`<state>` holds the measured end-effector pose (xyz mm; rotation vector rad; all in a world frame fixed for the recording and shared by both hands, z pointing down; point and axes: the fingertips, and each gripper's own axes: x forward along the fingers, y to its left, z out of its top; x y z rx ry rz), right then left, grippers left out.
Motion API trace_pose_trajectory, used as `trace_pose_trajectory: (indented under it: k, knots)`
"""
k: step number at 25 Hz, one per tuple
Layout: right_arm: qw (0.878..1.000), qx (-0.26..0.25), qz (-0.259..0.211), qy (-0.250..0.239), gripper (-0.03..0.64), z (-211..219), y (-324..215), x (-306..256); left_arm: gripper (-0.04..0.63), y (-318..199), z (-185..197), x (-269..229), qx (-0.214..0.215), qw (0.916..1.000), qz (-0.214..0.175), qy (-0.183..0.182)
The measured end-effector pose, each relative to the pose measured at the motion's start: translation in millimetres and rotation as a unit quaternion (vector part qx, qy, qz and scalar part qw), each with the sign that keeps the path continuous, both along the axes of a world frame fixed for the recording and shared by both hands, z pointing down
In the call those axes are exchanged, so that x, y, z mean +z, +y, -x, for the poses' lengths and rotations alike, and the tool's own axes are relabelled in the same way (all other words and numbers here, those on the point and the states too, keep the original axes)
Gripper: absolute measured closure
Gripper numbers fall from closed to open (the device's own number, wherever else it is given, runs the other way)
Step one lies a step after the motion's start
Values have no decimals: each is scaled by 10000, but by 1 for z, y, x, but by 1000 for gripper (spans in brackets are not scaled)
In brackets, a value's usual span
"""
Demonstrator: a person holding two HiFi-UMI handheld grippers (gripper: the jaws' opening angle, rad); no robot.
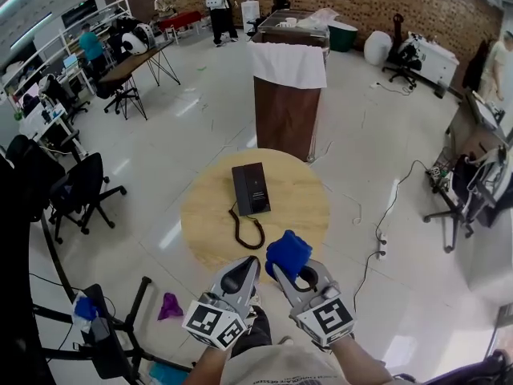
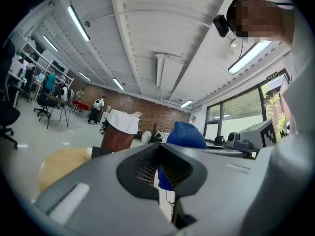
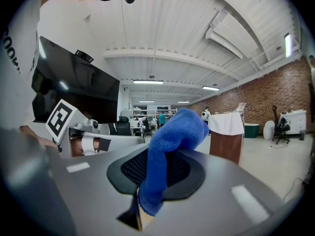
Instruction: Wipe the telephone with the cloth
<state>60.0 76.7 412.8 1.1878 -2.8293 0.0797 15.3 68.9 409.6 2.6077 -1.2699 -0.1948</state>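
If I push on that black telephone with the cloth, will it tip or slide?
The telephone lies flat and low, so it probably won't tip. On the smooth wooden table it may slide when wiped. Its coiled cord lies loose and will likely drag along.

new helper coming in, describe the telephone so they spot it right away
Find the round wooden table before the tall brown stand. The telephone lies on it, left of centre: flat, black, with a coiled cord, unlike the blue cloth held nearby.

The left claw (image 2: 158, 168) has its jaws together — blue cloth (image 2: 186, 134) bunched just beyond, wooden table (image 2: 61, 165) low left.
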Motion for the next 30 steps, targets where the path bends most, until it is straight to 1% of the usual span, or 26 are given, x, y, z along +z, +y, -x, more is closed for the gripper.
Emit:
trace_pose_trajectory:
  k: [5,11,17,20,30]
  knots:
    - [10000,-48,-78,-16,557,1,32,-5,594,32,-3,-12,-91,9999,-102,-44]
    - [9999,-1,-168,-22,557,-3,53,-10,594,53,-8,-16,-136,9998,-146,-8]
    - [9998,116,-186,-27,557,-3,63,-9,594,62,-8,-15,-53,9998,-199,-70]
    - [9997,118,-194,4,557,-1,66,-6,594,65,-6,-14,-77,9996,-252,-118]
    - [9997,124,-188,42,557,-4,72,0,594,70,-7,-7,-68,9997,-213,-69]
